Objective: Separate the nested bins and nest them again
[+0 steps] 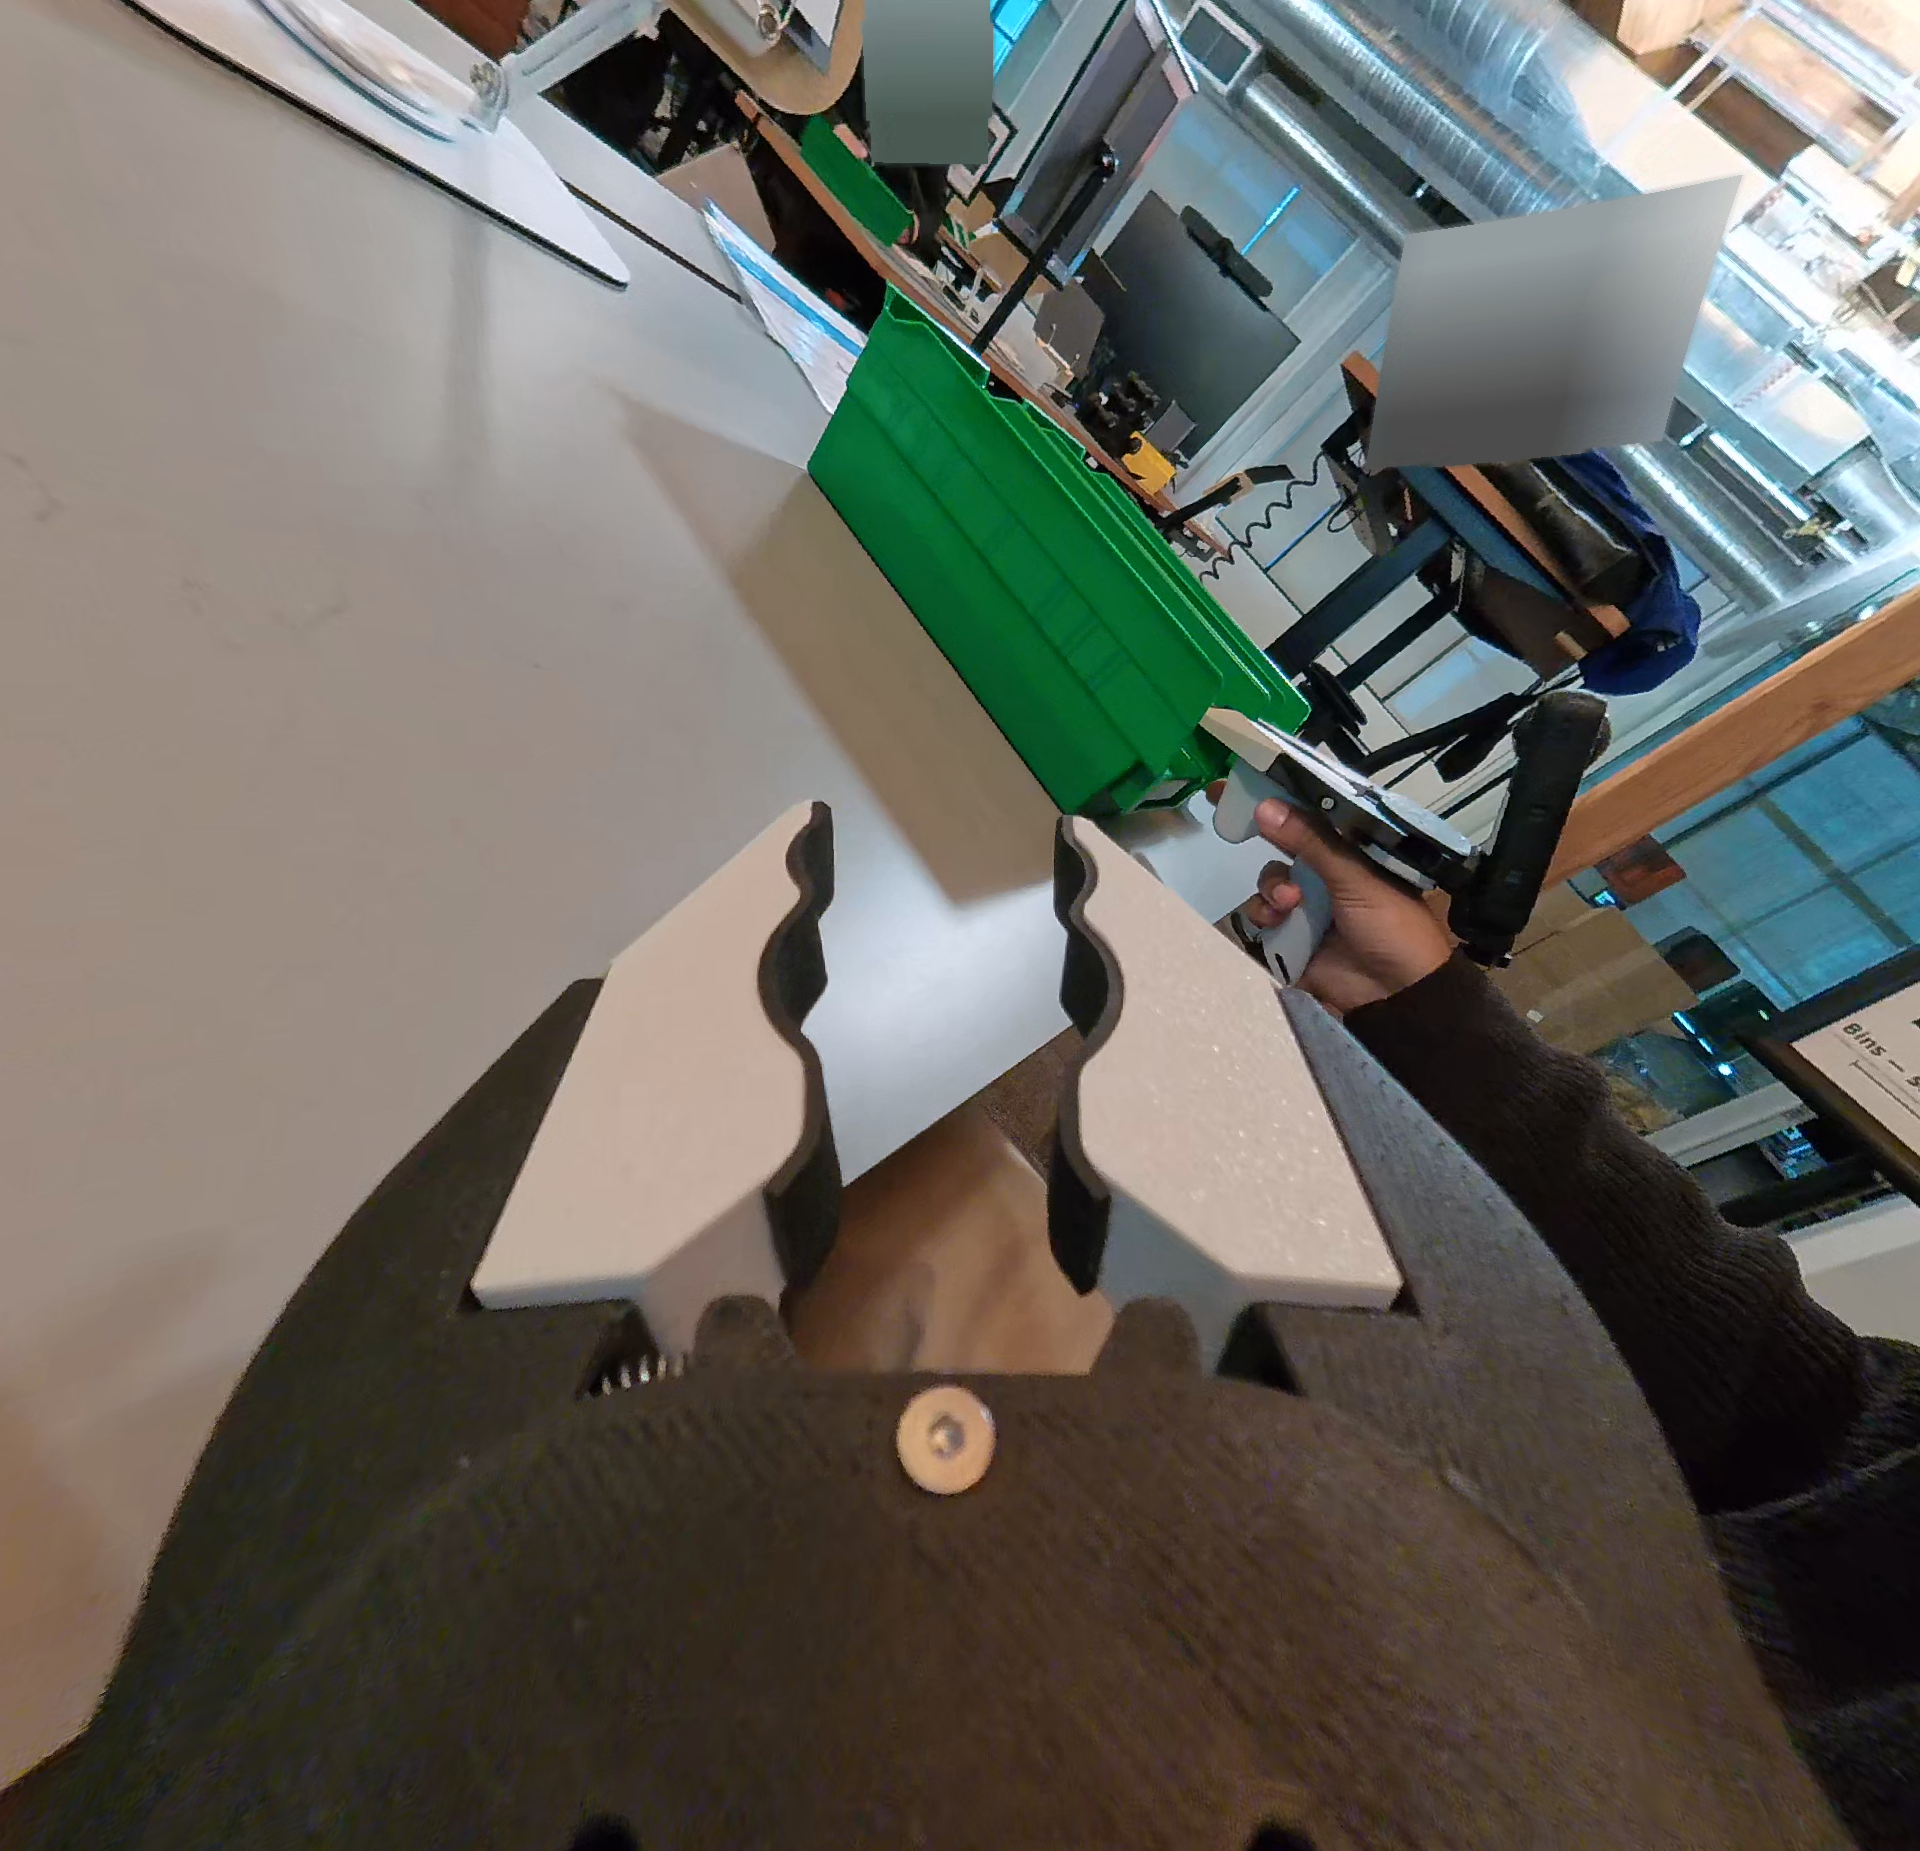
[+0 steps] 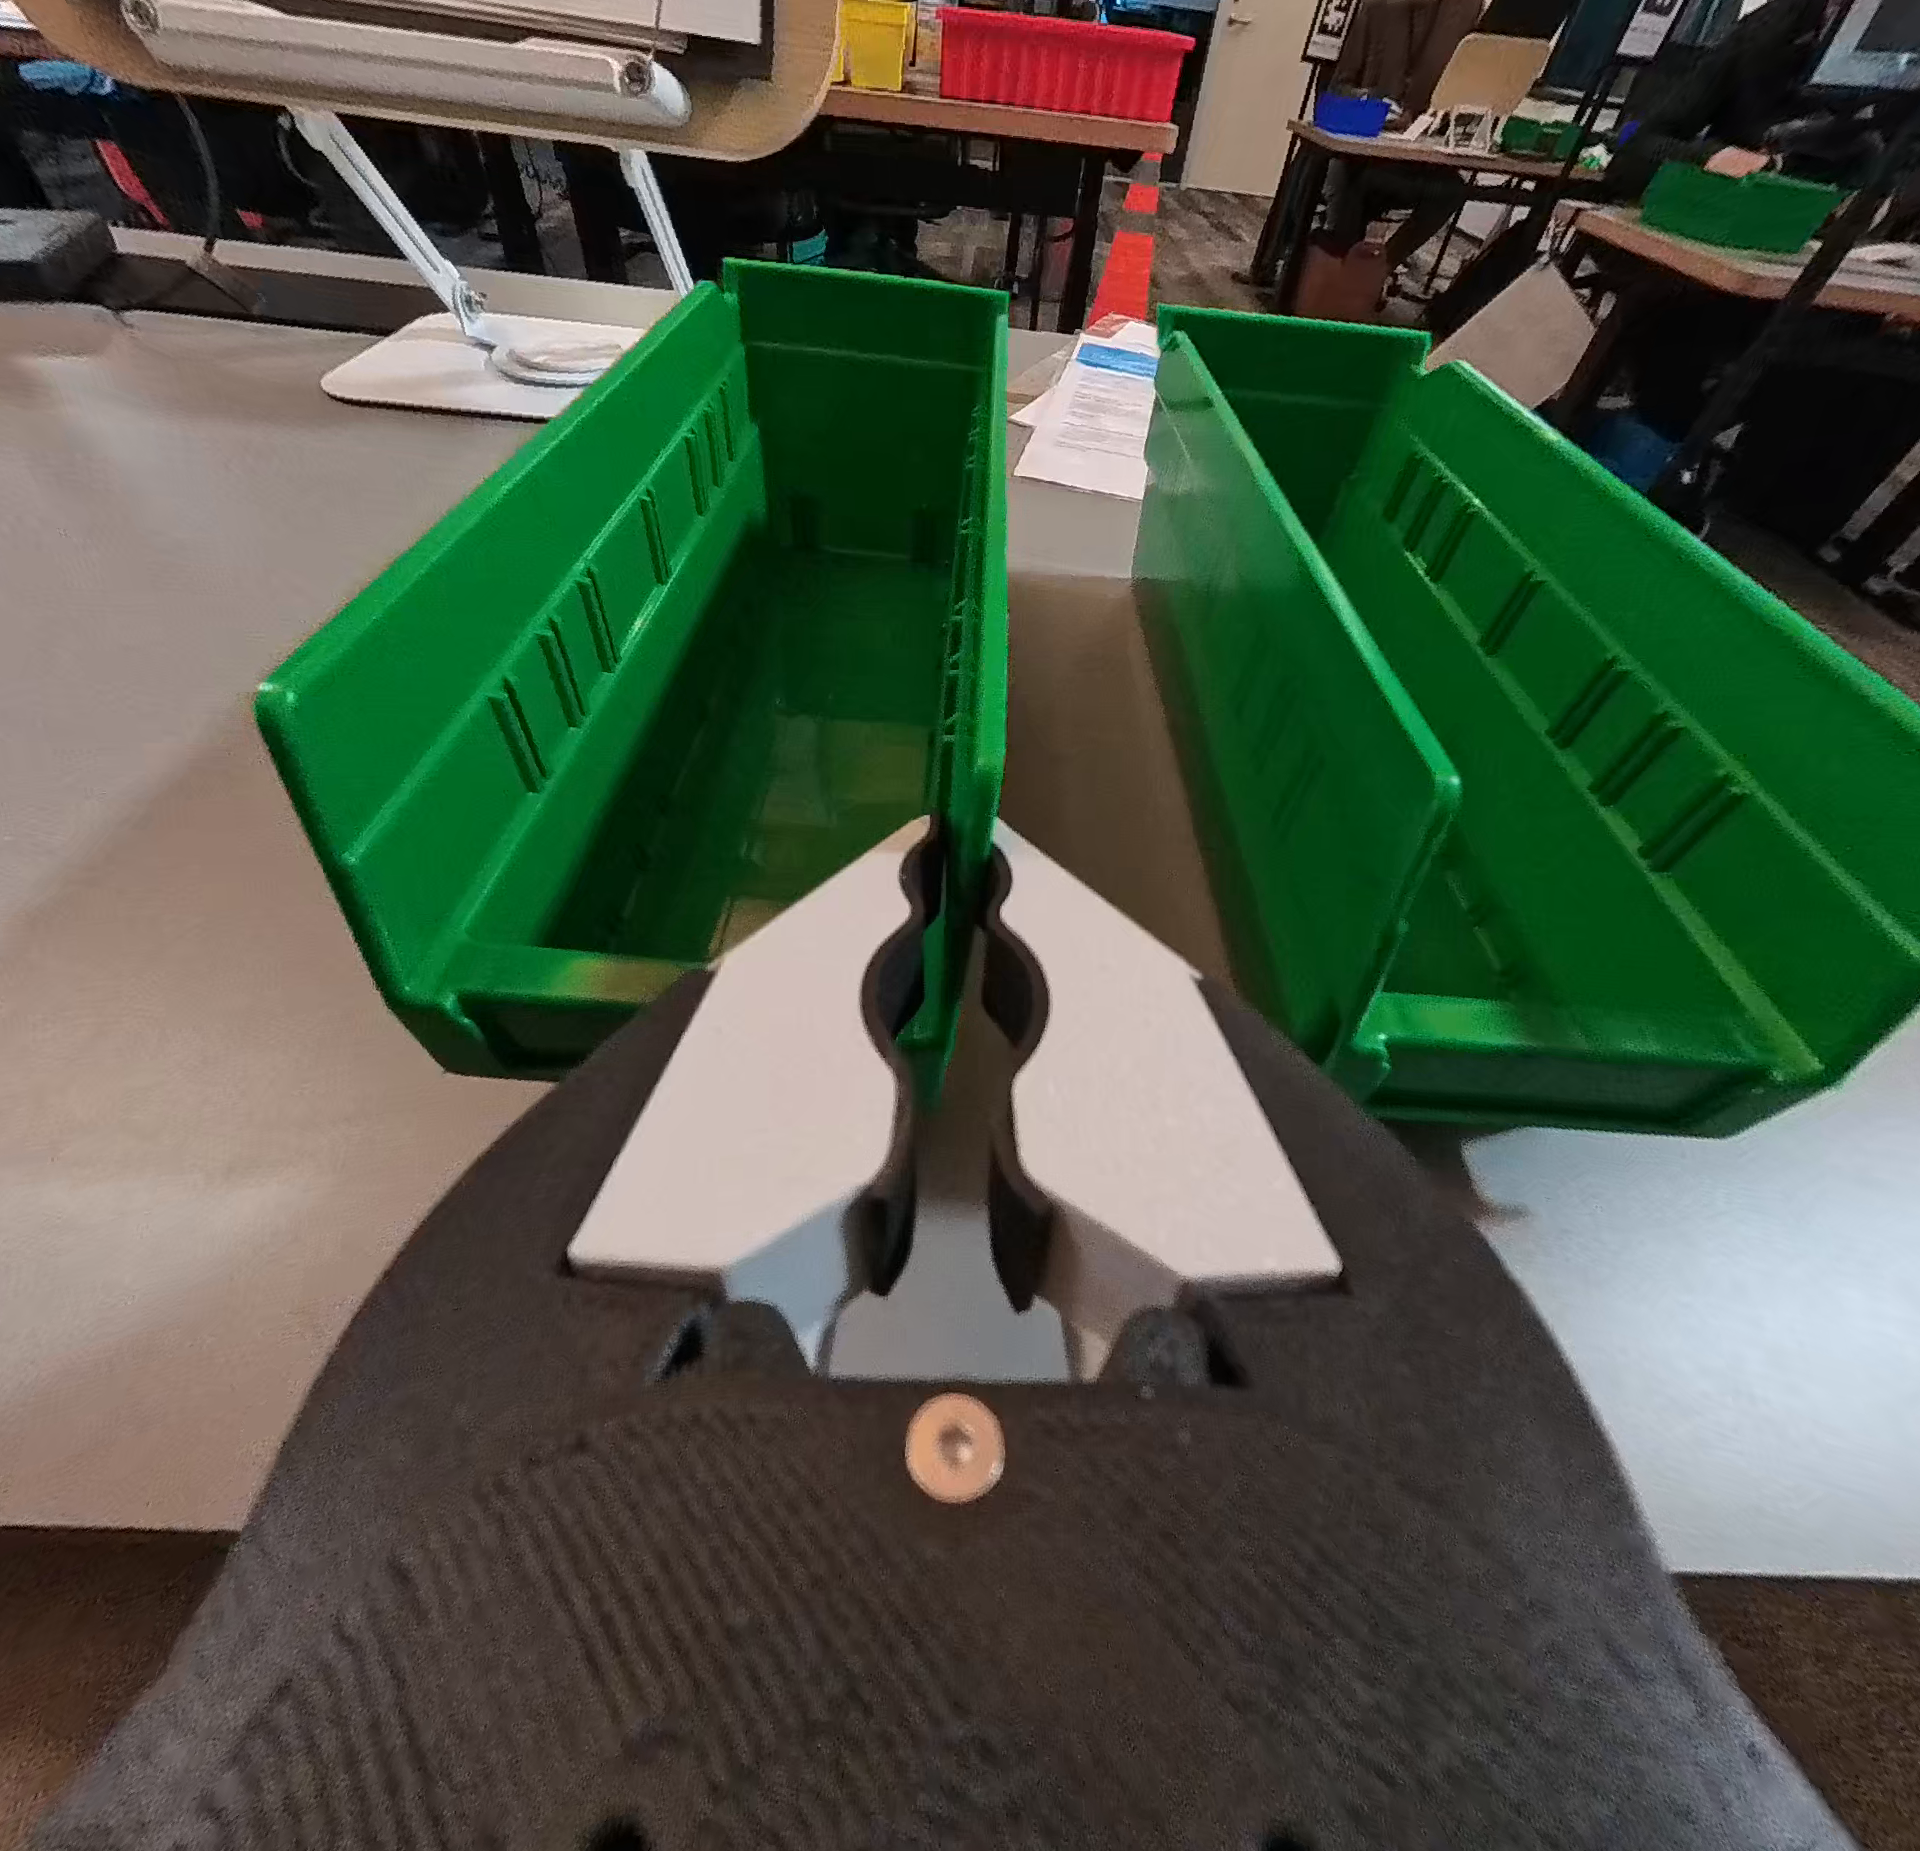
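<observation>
The right gripper is clamping its jaws on the right side wall of the left green bin, near that bin's front corner, so the wall is running between the two fingers. This bin is sitting on the grey table with nothing inside it. The second green bin is standing just beside it on the right, apart from it, and its visible inside is also showing nothing. Sheets of paper are lying on the table behind the gap between the bins.

The left gripper is hanging with its jaws open and gripping nothing, well short of the bins. Only the left wrist view is showing a hand holding the other gripper at the bins' near end.
</observation>
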Demonstrator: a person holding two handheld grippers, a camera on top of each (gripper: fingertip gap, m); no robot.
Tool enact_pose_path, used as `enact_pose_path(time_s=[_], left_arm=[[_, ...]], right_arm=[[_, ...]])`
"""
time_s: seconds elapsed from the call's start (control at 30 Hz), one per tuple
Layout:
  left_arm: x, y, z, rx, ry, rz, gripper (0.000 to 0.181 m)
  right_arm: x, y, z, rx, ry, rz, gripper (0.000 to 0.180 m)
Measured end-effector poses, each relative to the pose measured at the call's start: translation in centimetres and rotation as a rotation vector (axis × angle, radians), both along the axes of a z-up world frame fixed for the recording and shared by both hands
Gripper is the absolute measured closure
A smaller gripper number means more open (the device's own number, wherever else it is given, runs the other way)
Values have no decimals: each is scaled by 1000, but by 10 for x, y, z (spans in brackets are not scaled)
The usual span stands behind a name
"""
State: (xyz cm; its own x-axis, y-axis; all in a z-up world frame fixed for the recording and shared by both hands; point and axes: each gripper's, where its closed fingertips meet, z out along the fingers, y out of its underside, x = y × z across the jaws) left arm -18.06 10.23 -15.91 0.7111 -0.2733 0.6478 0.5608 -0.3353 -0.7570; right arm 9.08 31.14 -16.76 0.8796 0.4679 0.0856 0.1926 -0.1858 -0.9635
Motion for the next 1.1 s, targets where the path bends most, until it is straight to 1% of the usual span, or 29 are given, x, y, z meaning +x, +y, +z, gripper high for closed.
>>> enact_pose_path(time_s=[0.03,0.17,0.23,0.3,0.33,0.4,0.47,0.5,0.57,0.63,0.7,0.77,0.83,0.9,0.97,1.03,1.1], left_arm=[[1,0,0,1,-2,-4,140],[5,-1,0,-4,15,-18,142],[8,-2,0,4,36,-20,142],[9,-2,1,16,72,-17,140],[10,-2,1,21,97,-16,139],[11,-1,-1,21,157,-13,136],[15,-1,-5,1,206,-16,136],[18,-1,-7,-10,224,-26,135],[26,-2,-8,-6,259,-63,128],[31,-2,-6,18,297,-80,120],[29,-1,-5,39,342,-77,120],[28,-1,-12,29,402,-83,122],[25,1,-17,8,443,-76,121],[17,2,-12,16,458,-33,120],[4,3,1,55,476,44,118],[-22,2,20,106,507,173,116],[-69,-7,56,197,538,400,117]], right_arm=[[-1,0,0,-2,2,3,177],[0,1,3,1,-8,-14,154],[2,-3,13,21,14,-28,143],[2,-10,32,81,67,-31,133],[0,-14,45,129,91,-26,133],[-9,-27,74,256,146,10,140],[-34,-47,95,335,213,116,143],[-51,-60,99,339,251,191,143],[-91,-91,101,296,356,362,143],[-130,-122,95,174,475,533,141],[-163,-152,81,10,539,679,135],[-185,-173,67,-142,566,780,121],[-195,-178,55,-271,586,819,108],[-195,-174,45,-342,577,828,107],[-191,-165,31,-366,514,804,110],[-185,-158,20,-371,443,771,114],[-181,-158,16,-359,408,768,117]])
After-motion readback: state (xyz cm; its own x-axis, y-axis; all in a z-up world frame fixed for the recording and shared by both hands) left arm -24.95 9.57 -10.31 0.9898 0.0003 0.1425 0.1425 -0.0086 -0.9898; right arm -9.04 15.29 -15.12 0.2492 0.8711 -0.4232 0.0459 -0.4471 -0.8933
